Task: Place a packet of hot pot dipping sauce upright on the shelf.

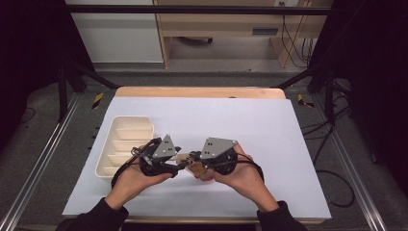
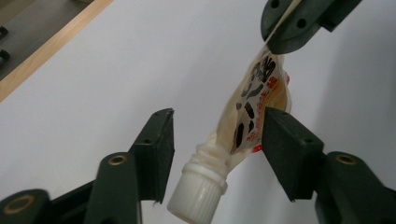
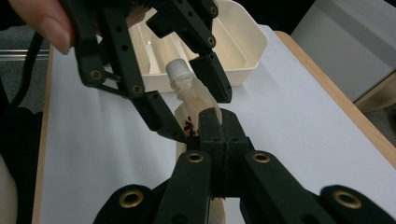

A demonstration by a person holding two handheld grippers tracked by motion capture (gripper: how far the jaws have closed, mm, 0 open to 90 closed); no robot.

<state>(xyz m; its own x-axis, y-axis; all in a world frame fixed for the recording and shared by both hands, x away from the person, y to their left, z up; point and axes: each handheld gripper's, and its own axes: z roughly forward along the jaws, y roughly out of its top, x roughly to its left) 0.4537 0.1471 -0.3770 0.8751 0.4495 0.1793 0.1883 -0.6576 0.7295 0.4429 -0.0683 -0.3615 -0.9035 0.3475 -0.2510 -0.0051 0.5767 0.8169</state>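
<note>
A small clear spout pouch (image 2: 256,98) with black and red print and a white screw cap (image 2: 198,190) hangs above the white mat. My right gripper (image 3: 219,122) is shut on the pouch's flat end, and its jaws (image 2: 292,25) show at the top of the left gripper view. My left gripper (image 2: 217,135) is open, its jaws on either side of the pouch's neck just above the cap (image 3: 177,68); the left pad (image 2: 161,140) stands apart from it. In the high view both grippers (image 1: 179,161) (image 1: 196,160) meet near the table's front centre, with the pouch (image 1: 199,169) between them.
A cream compartment tray (image 1: 115,126) lies on the left of the white mat (image 1: 250,120), just beyond my left hand; its rim (image 3: 254,44) shows behind the pouch. The table's wooden edge (image 1: 199,92) runs along the far side.
</note>
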